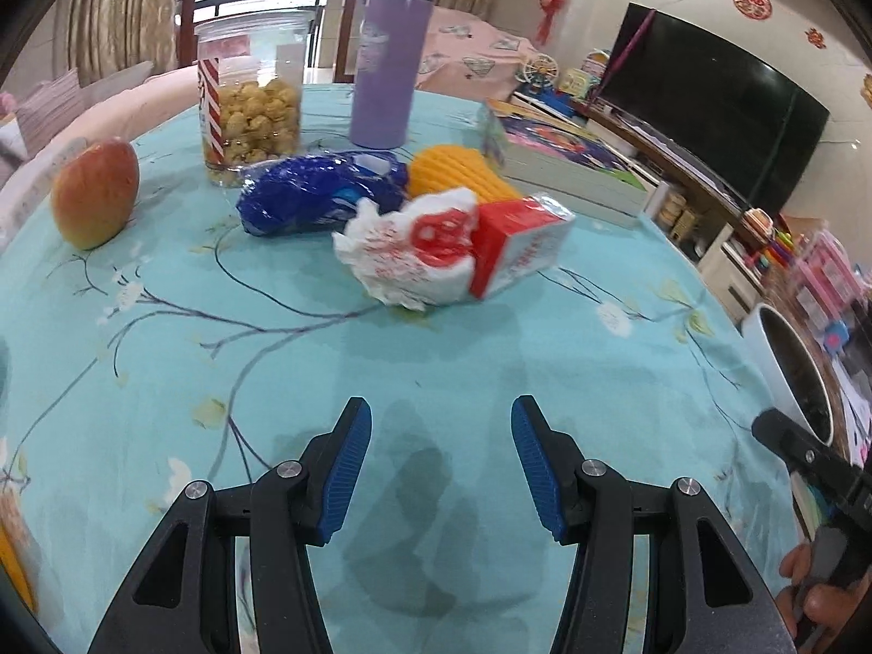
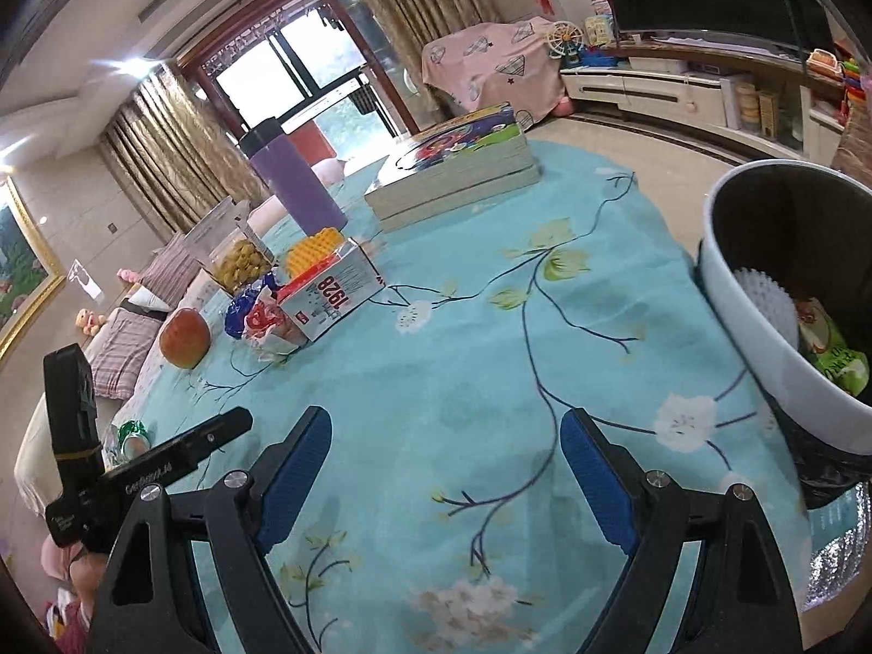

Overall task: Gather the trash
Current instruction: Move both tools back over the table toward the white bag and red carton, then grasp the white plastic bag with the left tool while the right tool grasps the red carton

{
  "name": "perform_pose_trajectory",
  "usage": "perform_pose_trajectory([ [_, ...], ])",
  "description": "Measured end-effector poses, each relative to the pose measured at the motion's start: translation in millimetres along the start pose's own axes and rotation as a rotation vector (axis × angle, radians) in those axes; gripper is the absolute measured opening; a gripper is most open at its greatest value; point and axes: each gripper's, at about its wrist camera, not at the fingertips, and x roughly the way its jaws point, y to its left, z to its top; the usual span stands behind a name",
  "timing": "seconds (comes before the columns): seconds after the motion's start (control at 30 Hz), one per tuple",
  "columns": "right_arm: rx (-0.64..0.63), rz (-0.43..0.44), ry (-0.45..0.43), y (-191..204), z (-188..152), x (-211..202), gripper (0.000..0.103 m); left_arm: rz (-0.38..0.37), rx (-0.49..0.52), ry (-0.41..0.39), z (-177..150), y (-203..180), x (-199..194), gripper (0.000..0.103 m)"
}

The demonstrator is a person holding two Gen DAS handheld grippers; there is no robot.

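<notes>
From the left wrist camera, the left gripper (image 1: pixel 441 468) hangs above the counter (image 1: pixel 163 338), which is covered by a turquoise floral cloth; its blue-padded jaws stand wide apart with nothing between them. Ahead of it, near the middle of the counter, lies a crumpled white-and-red wrapper (image 1: pixel 414 250), touching a red-and-white carton (image 1: pixel 518 242) on its right. Just behind them sit a crumpled blue plastic bag (image 1: pixel 316 196) and a yellow ridged object (image 1: pixel 458 174). Farther back stand a clear jar of snacks (image 1: pixel 250 103) and a purple flask (image 1: pixel 389 60); an apple (image 1: pixel 95 193) rests apart to the left, and a stack of books (image 1: pixel 561 163) to the right. The white rim of a trash bin (image 1: pixel 785 376) shows at the right edge.

From the right wrist camera, the right gripper (image 2: pixel 447 479) hovers over bare cloth, jaws spread wide and empty. The trash bin (image 2: pixel 763 338) stands just beside the counter's right edge, holding a white spiky item (image 2: pixel 763 300) and a green packet (image 2: pixel 834 354). The carton (image 2: pixel 338 294), wrapper (image 2: pixel 267 327) and blue bag (image 2: pixel 245 305) lie clustered at the far left, well apart from the bin.
</notes>
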Motion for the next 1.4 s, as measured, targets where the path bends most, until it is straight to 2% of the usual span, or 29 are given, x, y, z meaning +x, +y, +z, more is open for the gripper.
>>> perform_pose_trajectory([
  [0.27, 0.0, 0.014, 0.032, 8.3, 5.1, 21.5, 0.088, 0.016, -0.004, -0.012, 29.7, 20.0, 32.0, 0.057],
  [0.6, -0.002, 0.032, 0.056, 25.0, 12.9, 47.7, 0.088, -0.035, -0.005, -0.016, 57.5, 31.7, 72.8, 0.055],
  [0.63, -0.003, 0.034, 0.058, 26.7, 13.6, 49.9, 0.088, -0.041, 0.0, -0.018, 59.1, 32.2, 76.4, 0.047],
  [0.67, -0.005, 0.036, 0.059, 28.9, 14.1, 52.7, 0.088, -0.048, 0.004, -0.015, 59.8, 32.2, 79.2, 0.032],
  [0.7, -0.006, 0.037, 0.06, 30.2, 14.5, 54.5, 0.088, -0.052, 0.007, -0.008, 60.0, 32.2, 81.9, 0.025],
  [0.77, -0.006, 0.04, 0.063, 32.8, 15.3, 58.2, 0.088, -0.071, 0.006, 0.013, 60.4, 33.6, 89.4, 0.003],
  [0.87, -0.01, 0.042, 0.062, 37.9, 16.2, 63.5, 0.088, -0.075, -0.005, 0.008, 61.3, 38.7, 91.0, 0.0],
  [1.07, -0.026, 0.052, 0.07, 52.4, 20.6, 76.5, 0.088, -0.046, 0.008, -0.034, 54.0, 52.8, 73.9, 0.0],
  [1.23, -0.057, 0.058, 0.076, 68.4, 27.7, 93.1, 0.088, -0.037, -0.034, -0.054, 47.9, 76.3, 56.7, 0.0],
  [1.4, -0.175, 0.037, 0.117, 87.9, 40.0, 118.8, 0.088, -0.049, -0.062, -0.02, 48.1, 89.3, 61.2, 0.0],
])
